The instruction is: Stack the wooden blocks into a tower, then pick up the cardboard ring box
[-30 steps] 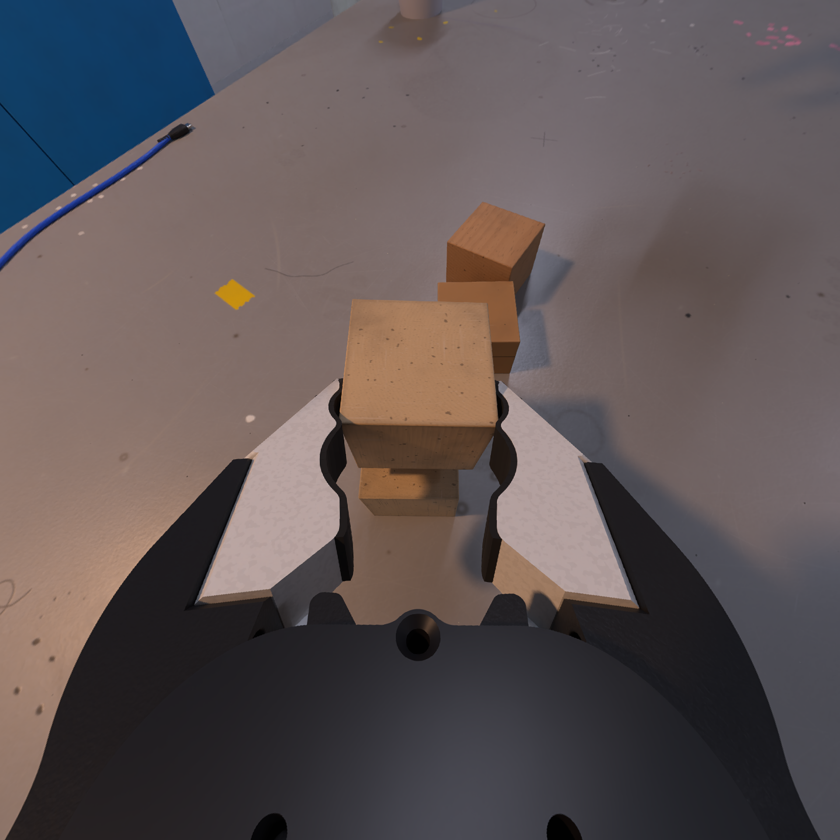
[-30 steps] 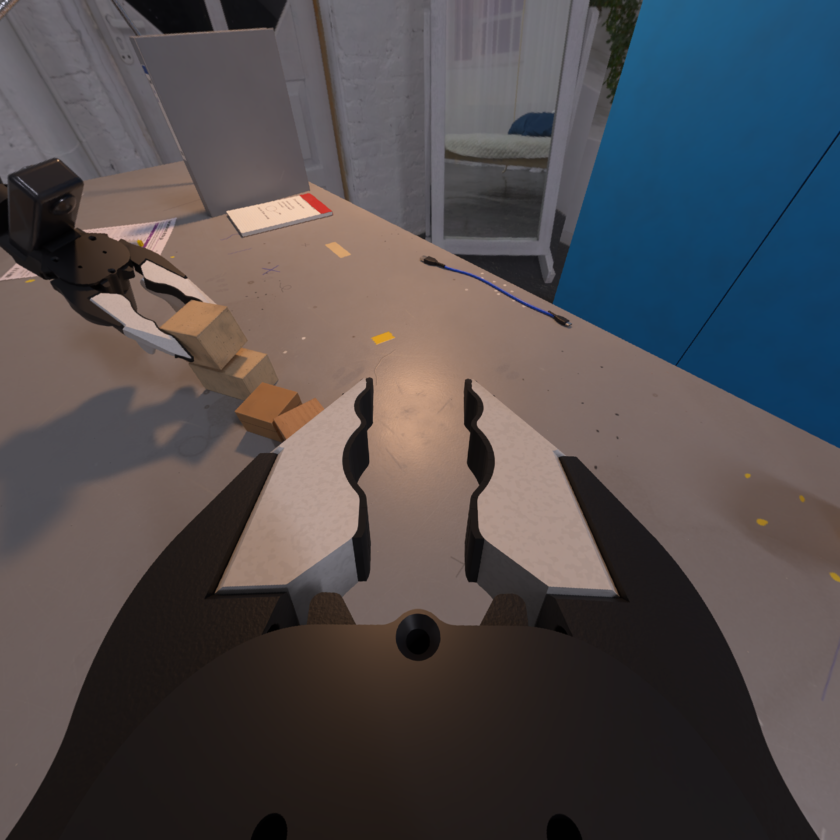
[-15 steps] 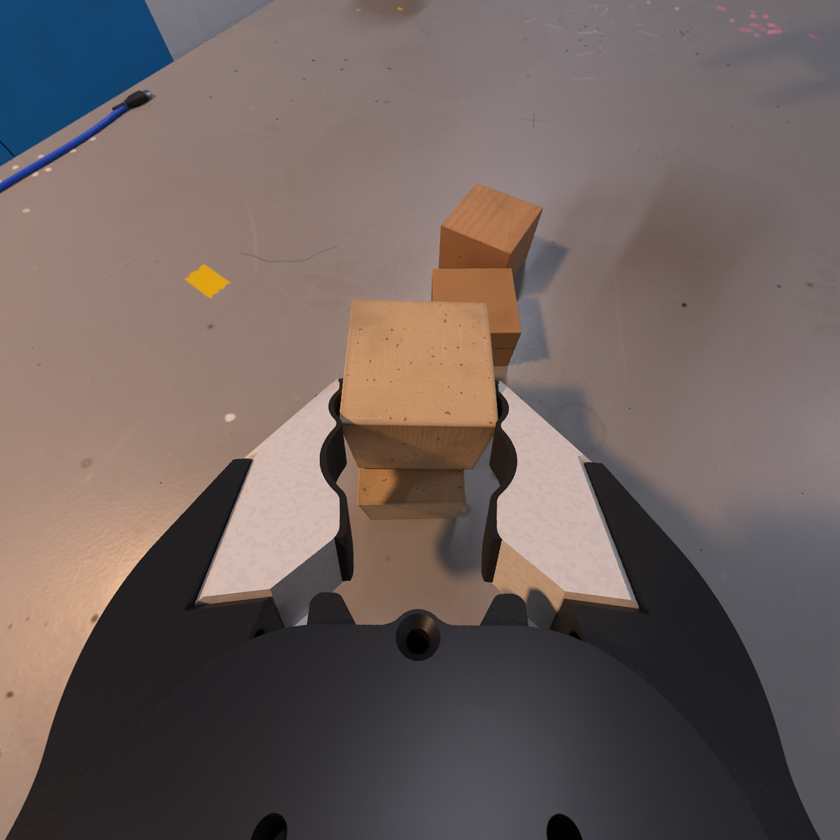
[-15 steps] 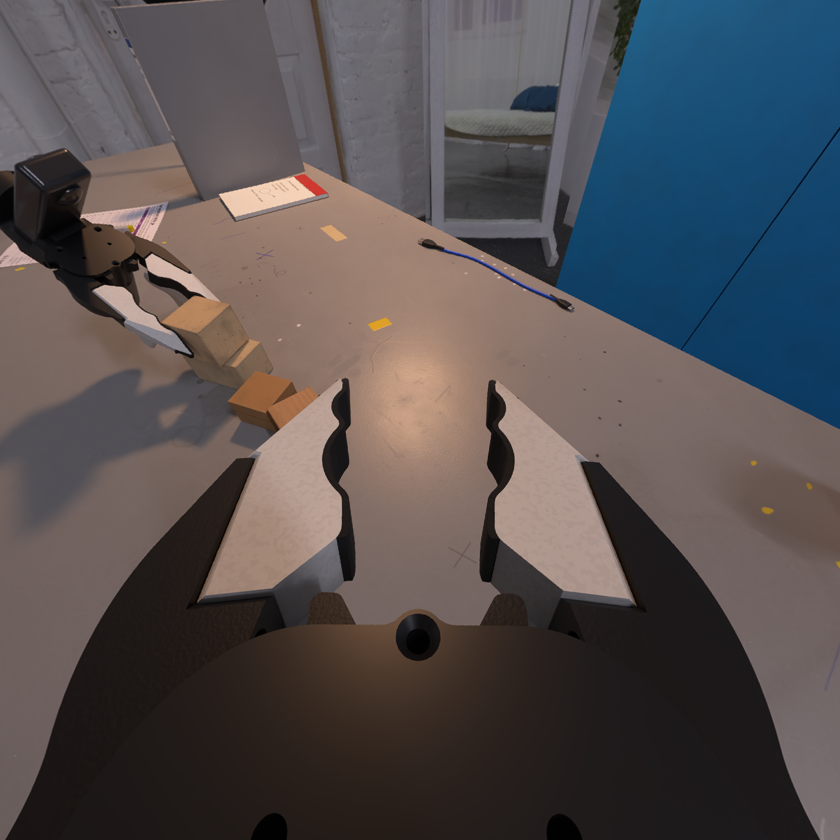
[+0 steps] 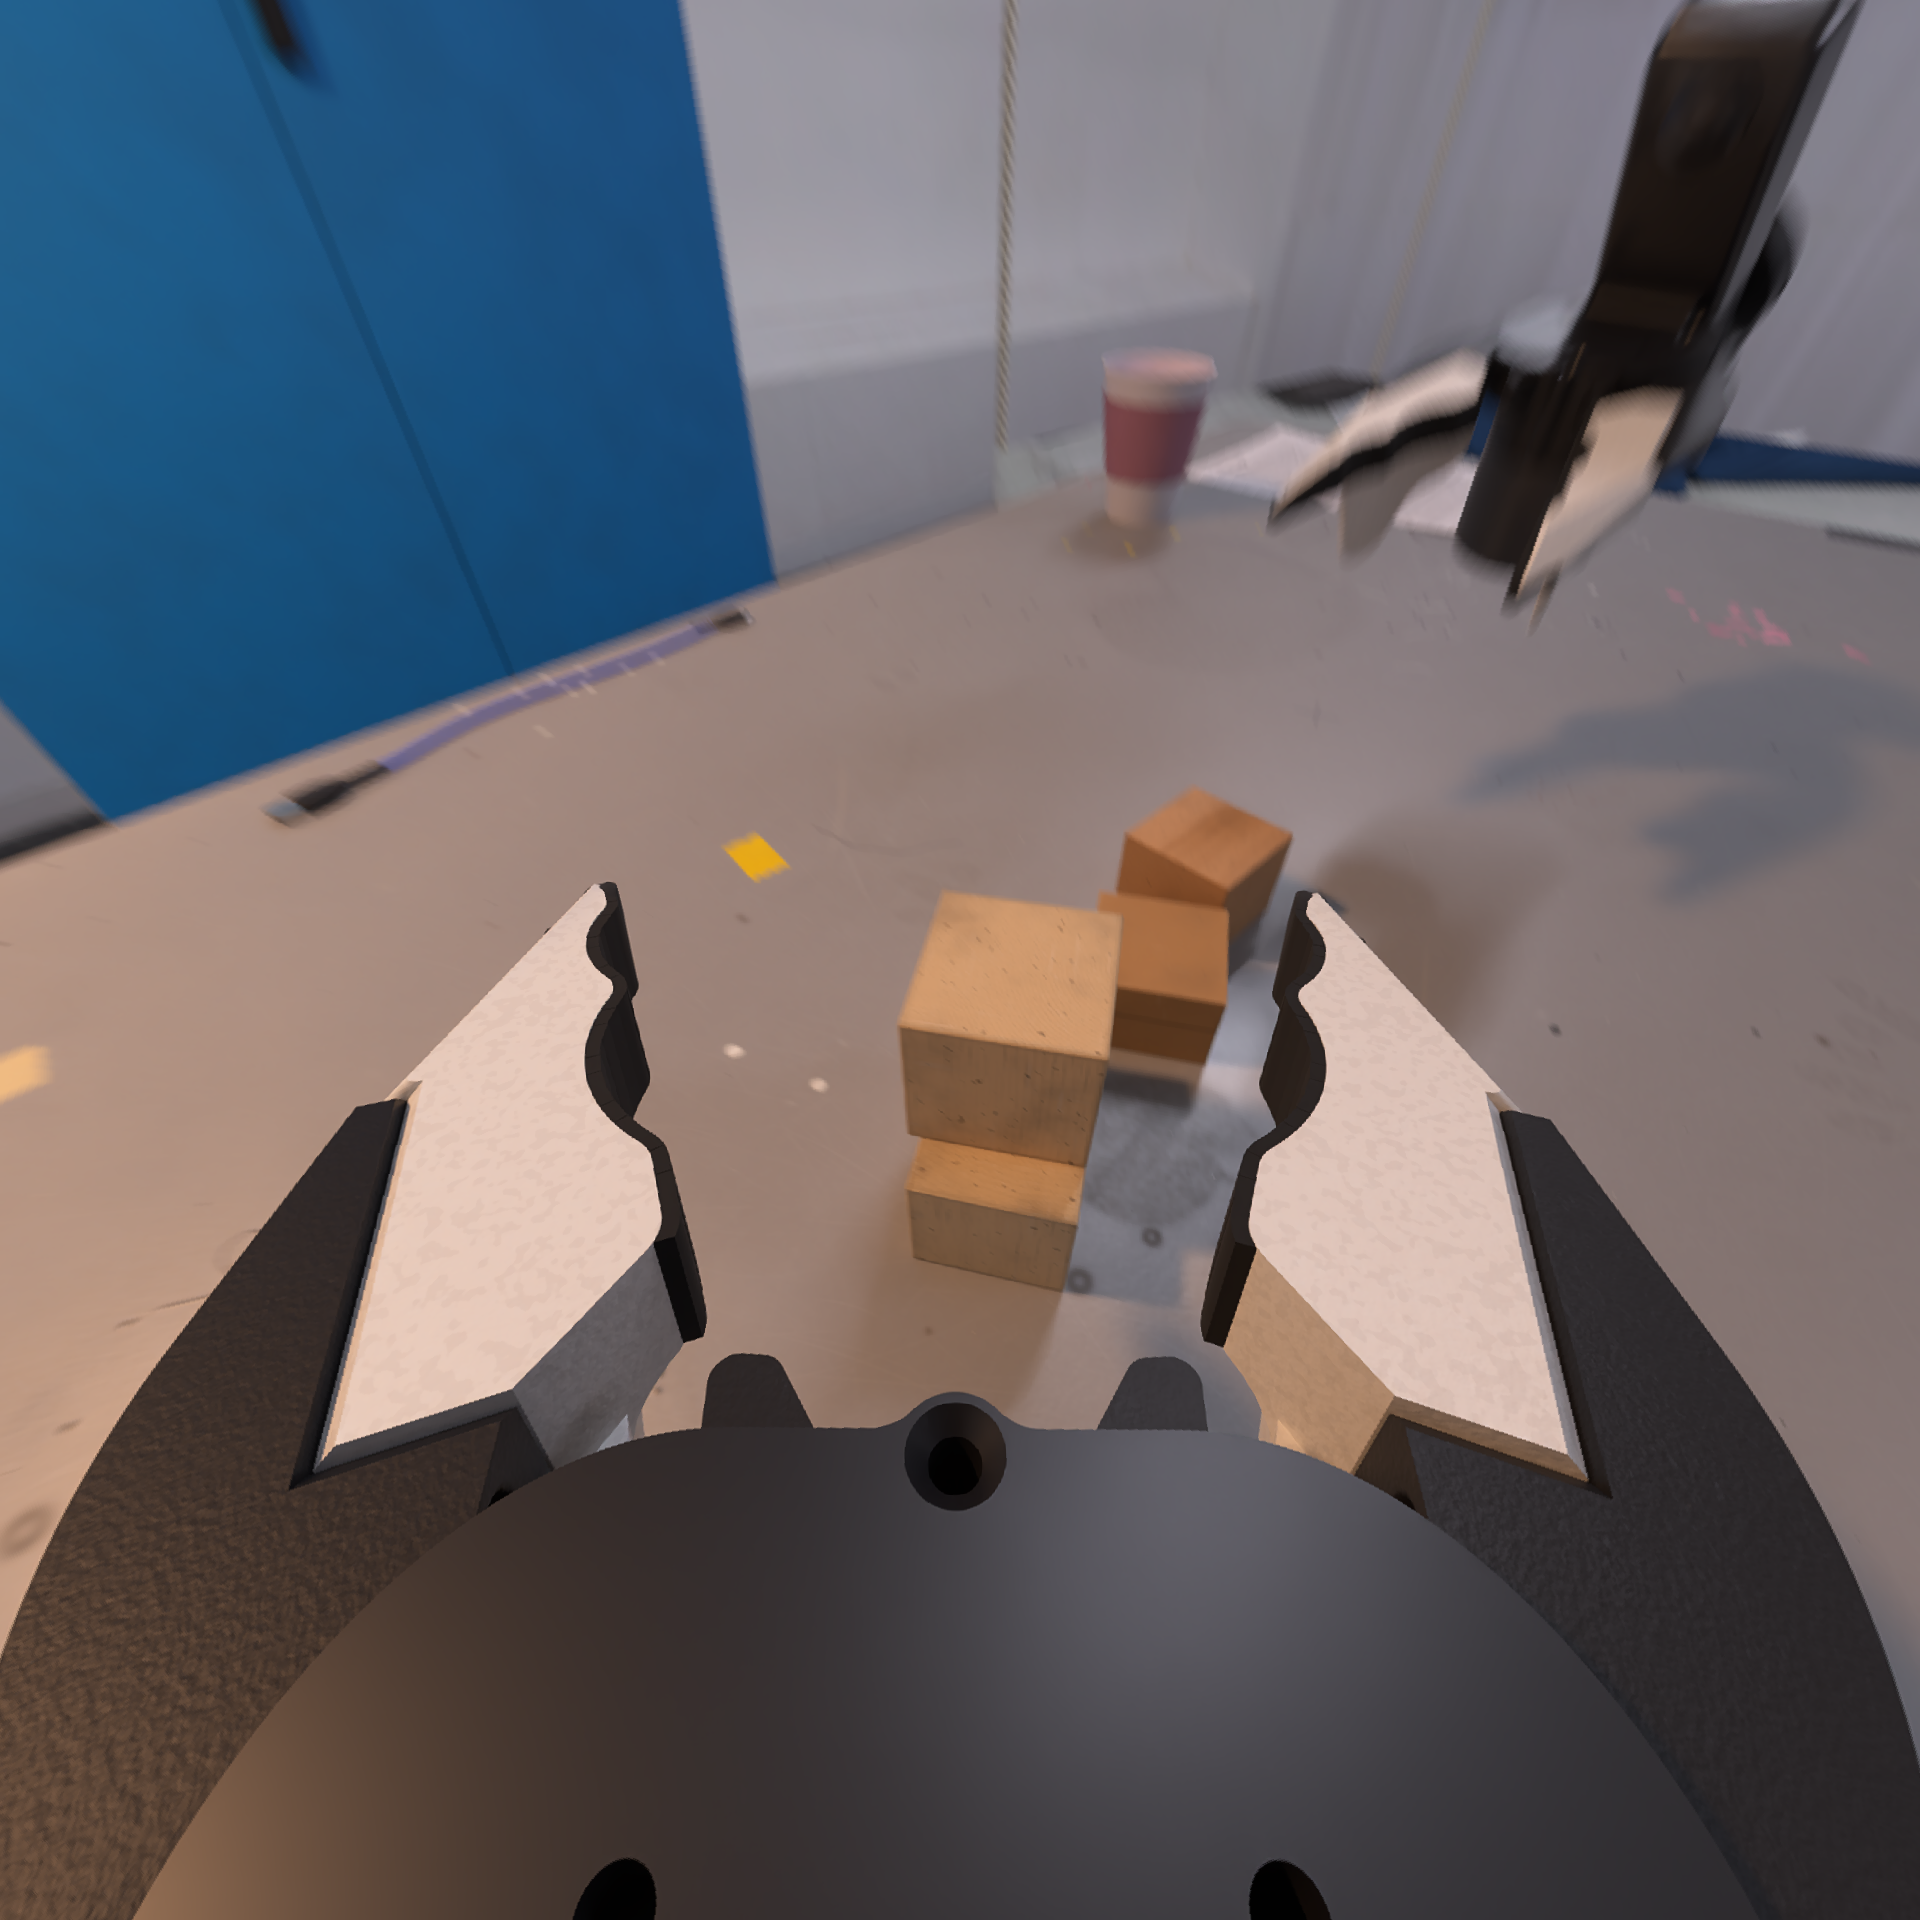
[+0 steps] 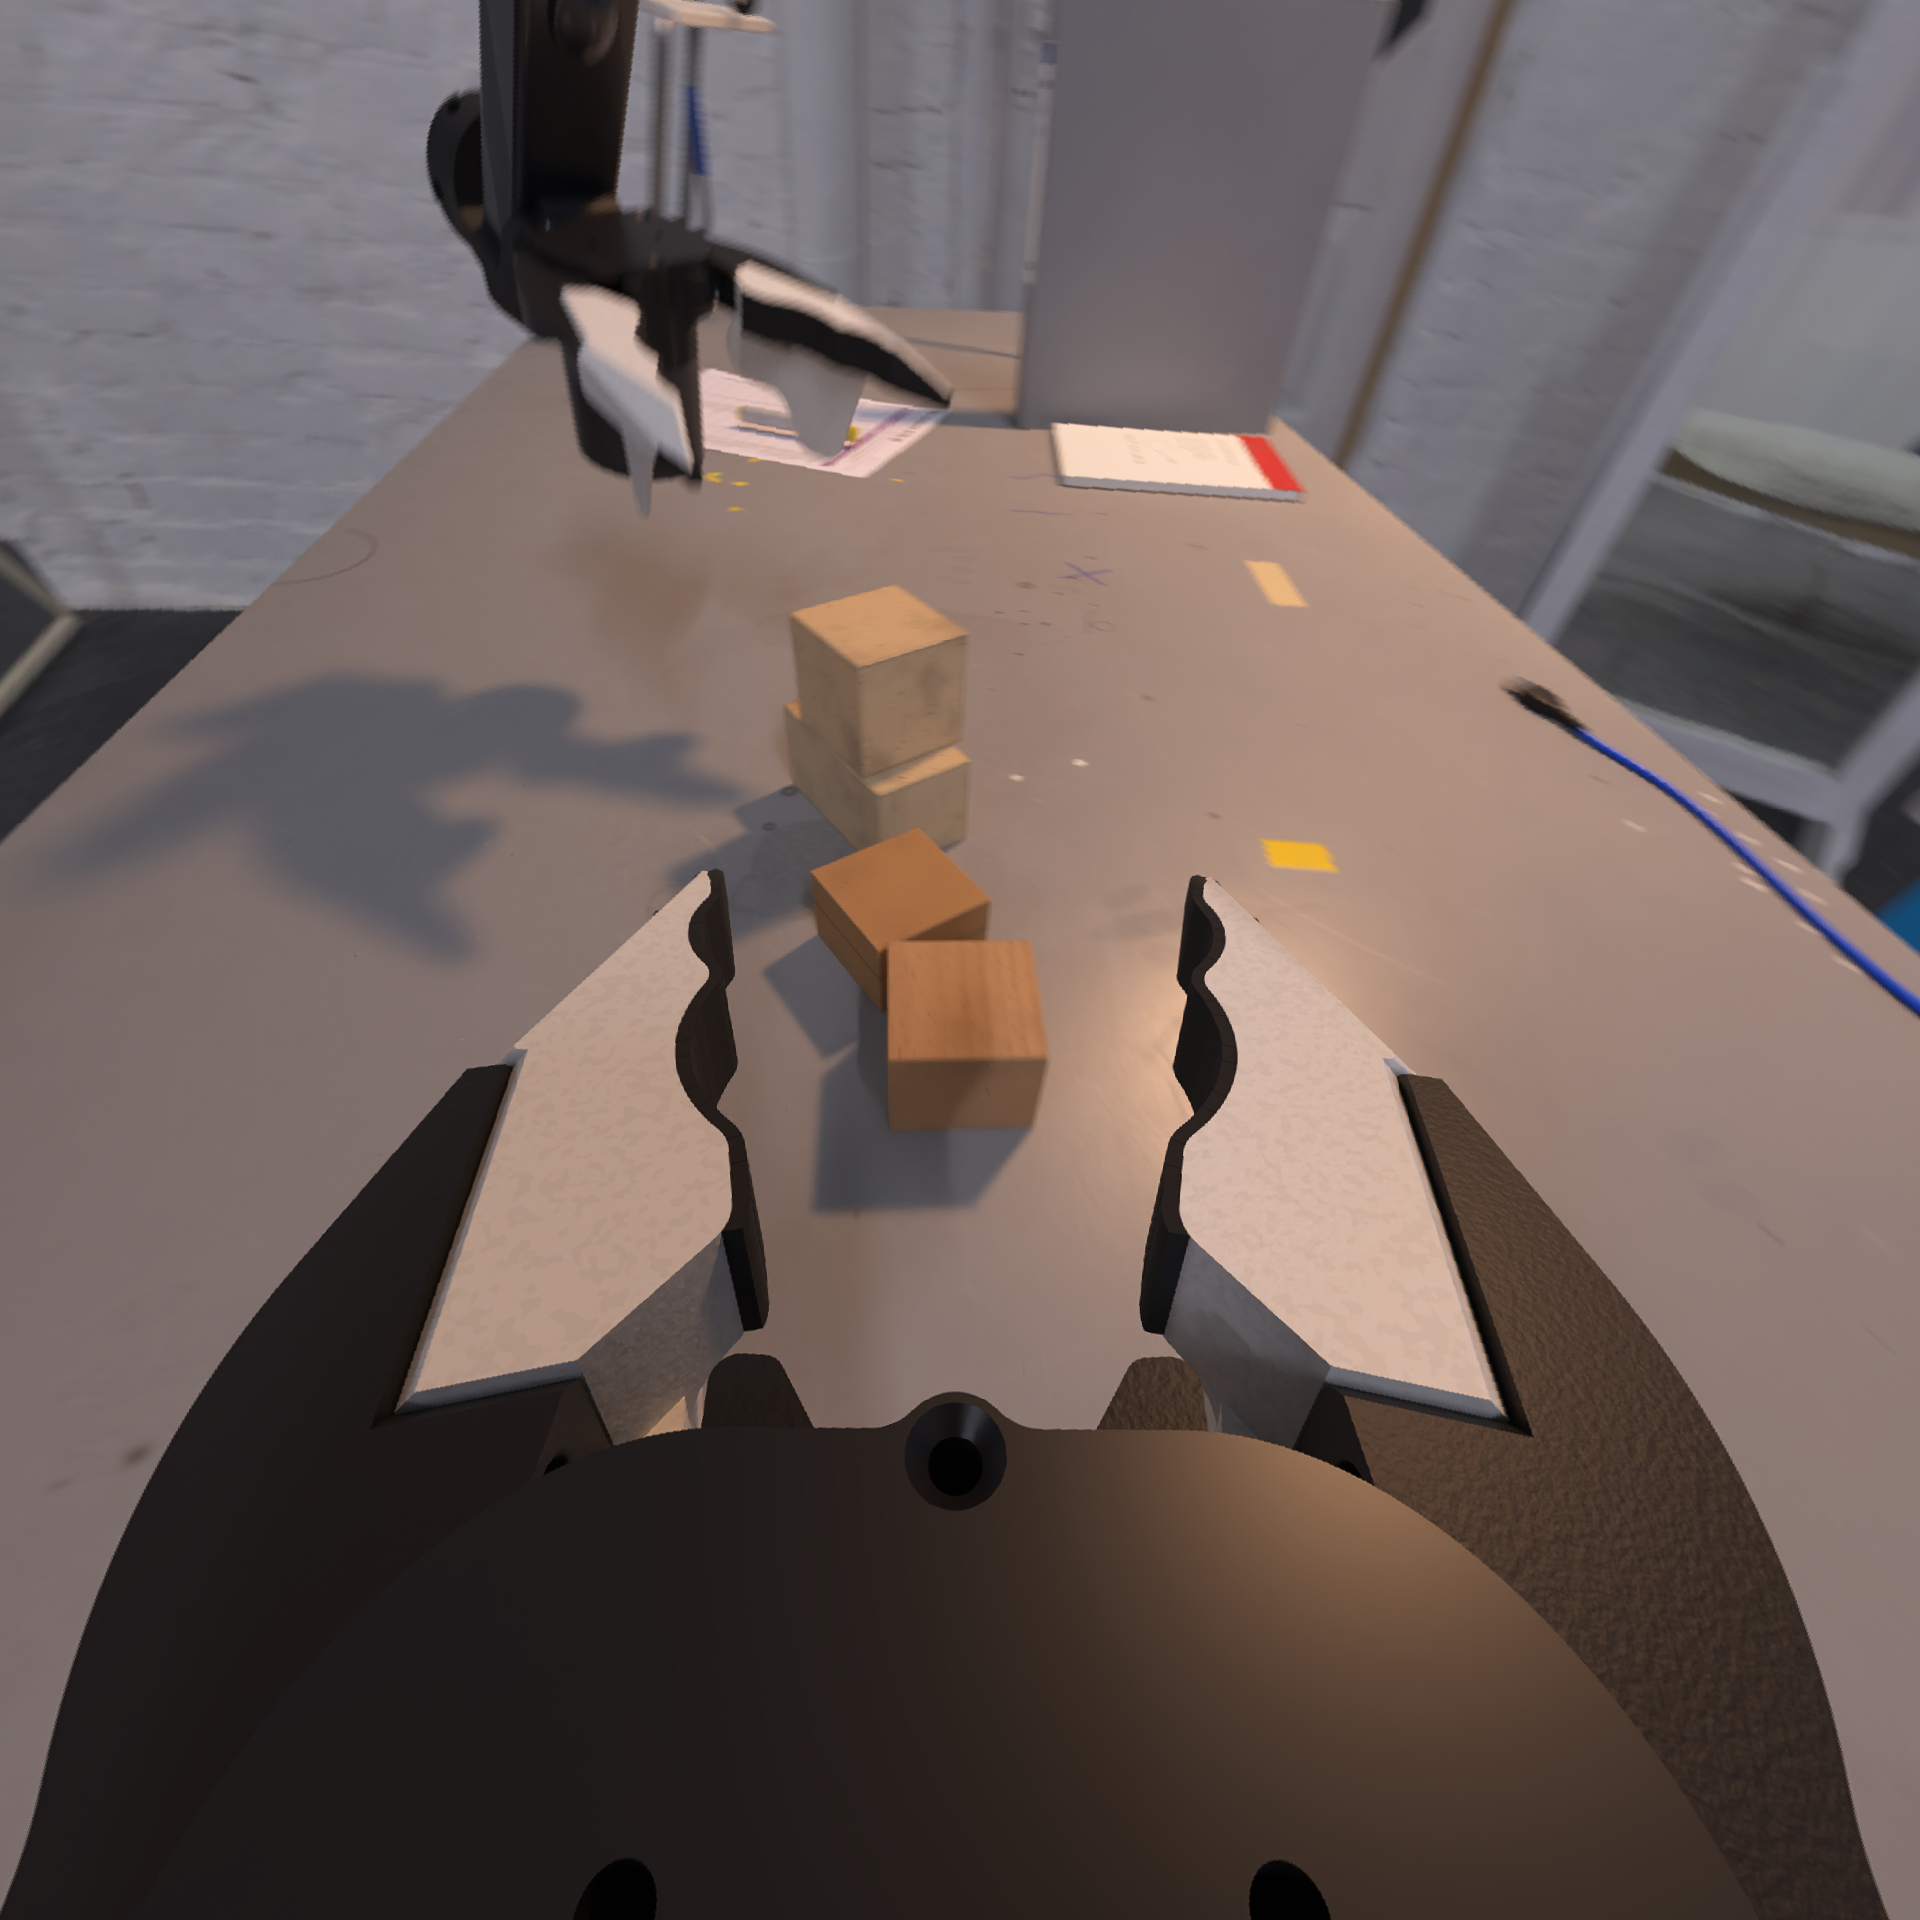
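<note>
A light wooden block [image 5: 1008, 1018] rests on a second light block [image 5: 992, 1210], slightly offset. My left gripper [image 5: 956, 902] is open and empty, back from and above this stack. Behind the stack are the brown cardboard ring box [image 5: 1169, 977], marked by a seam, and a darker wooden block [image 5: 1205, 847]. In the right wrist view, my right gripper [image 6: 954, 883] is open and empty above the table. The darker block [image 6: 966, 1029] and the ring box [image 6: 899, 909] lie between and ahead of its fingers. The stack [image 6: 878, 665] is farther off. Each gripper shows in the other's view, the right [image 5: 1403, 561] and the left [image 6: 790, 457].
A pink cup [image 5: 1153, 436] stands at the table's far end, by a blue cabinet [image 5: 312, 364]. A blue cable [image 6: 1714, 831] runs along the table's right edge. A red-edged notebook [image 6: 1174, 462], papers [image 6: 831, 431] and a grey board [image 6: 1164, 208] are at the far end.
My left gripper opened, let go of the light block on top of the other light block, and drew back and up. My right gripper turned to face the blocks and opened wider.
</note>
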